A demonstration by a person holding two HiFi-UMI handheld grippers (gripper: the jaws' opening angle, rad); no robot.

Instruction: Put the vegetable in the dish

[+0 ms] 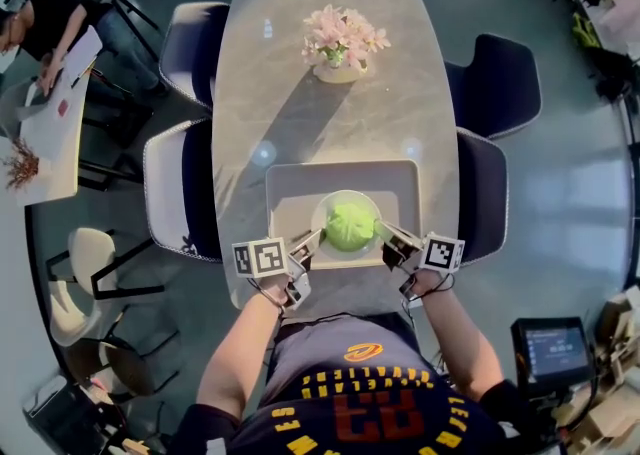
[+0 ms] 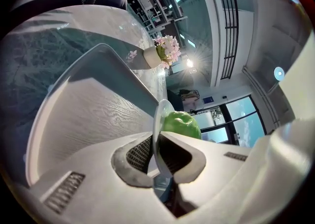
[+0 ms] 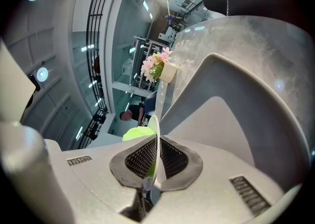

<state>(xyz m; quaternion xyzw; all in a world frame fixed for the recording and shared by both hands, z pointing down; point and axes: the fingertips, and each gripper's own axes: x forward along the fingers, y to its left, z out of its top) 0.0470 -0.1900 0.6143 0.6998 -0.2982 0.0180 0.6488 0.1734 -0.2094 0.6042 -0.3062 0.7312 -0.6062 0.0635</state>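
Head view: my left tool (image 1: 314,240) pinches the dish (image 1: 326,209) rim. The vegetable (image 1: 350,227) sits in the dish, above the tray (image 1: 290,188). My right tool (image 1: 386,234) pinches the opposite rim. Risks: the thin rim slips from either tool, or uneven hands tilt the dish and the vegetable rolls onto the desk (image 1: 300,113).

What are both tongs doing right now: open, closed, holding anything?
Left tongs: closed on the dish rim; the green vegetable sits on the dish.
Right tongs: closed on the opposite rim of the dish.
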